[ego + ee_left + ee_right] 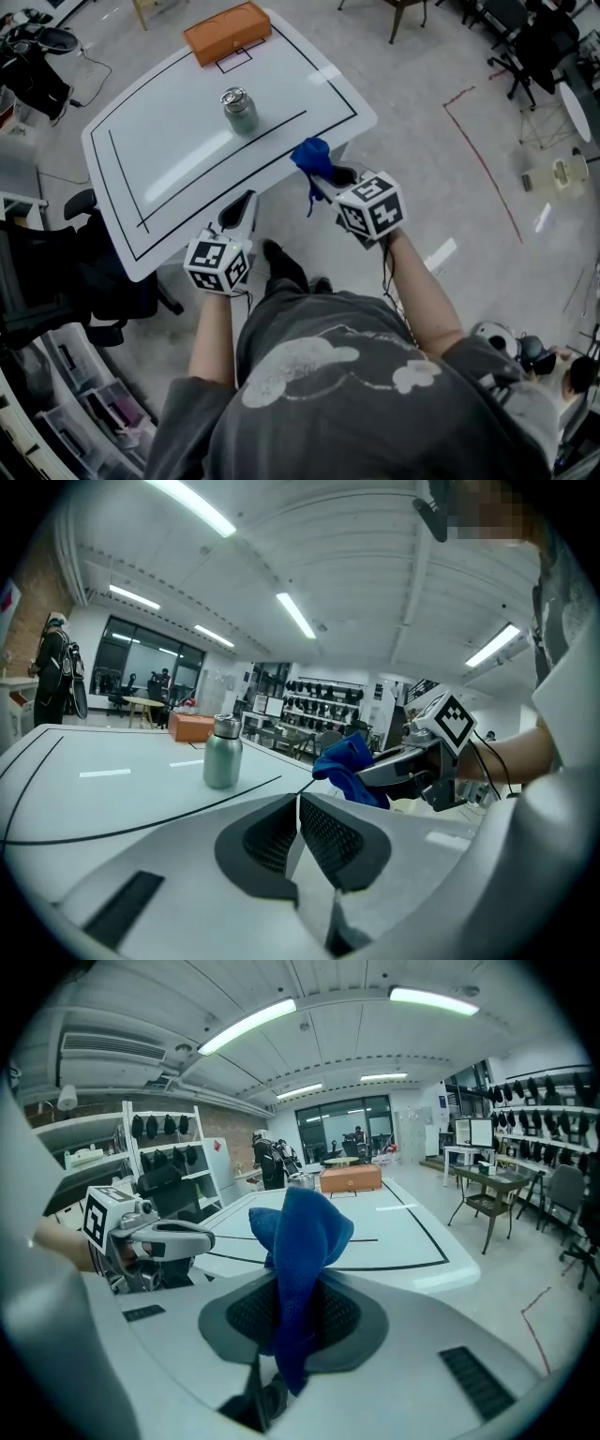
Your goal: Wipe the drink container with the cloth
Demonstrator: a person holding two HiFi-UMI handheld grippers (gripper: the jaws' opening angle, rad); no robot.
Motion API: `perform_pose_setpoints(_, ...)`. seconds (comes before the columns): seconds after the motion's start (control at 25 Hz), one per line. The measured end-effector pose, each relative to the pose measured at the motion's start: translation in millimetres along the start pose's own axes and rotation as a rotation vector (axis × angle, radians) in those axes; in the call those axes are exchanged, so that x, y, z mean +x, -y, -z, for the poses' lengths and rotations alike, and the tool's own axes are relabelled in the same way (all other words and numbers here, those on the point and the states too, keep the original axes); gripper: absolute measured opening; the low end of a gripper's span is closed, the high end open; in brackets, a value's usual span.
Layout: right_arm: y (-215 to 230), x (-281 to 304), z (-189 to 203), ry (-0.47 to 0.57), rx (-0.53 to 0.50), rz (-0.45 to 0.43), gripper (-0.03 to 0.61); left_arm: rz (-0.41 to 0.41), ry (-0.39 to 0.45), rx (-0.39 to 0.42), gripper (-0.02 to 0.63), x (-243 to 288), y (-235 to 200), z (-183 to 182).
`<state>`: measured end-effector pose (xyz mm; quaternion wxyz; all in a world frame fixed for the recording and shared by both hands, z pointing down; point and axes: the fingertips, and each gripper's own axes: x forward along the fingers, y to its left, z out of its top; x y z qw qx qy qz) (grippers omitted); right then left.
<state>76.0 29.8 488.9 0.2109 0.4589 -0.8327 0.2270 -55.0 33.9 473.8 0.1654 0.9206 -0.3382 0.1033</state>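
Note:
A green metal drink container [240, 111] with a silver lid stands upright on the white table [150, 150]; it also shows in the left gripper view as the container [222, 752]. My right gripper [322, 175] is shut on a blue cloth [311, 157], which bunches above the pads and hangs below them as the cloth [300, 1260]; it sits at the table's near edge. My left gripper [240, 208] is shut with nothing between its pads, which meet in the left gripper view [298, 829]. Both grippers are well short of the container.
An orange box [227, 31] lies at the table's far edge. Black lines mark a rectangle on the tabletop. A black office chair [66, 272] stands at the left, clear storage drawers at the lower left, and chairs and desks beyond the table.

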Motion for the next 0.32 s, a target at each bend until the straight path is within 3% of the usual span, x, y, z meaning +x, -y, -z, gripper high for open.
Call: perform_pose_setpoints(0.32, -31, -52, 28, 0.028, -0.019, 0.000, 0.064, -0.014, 0.032, -0.017, 0.014, -40, 47, 17)
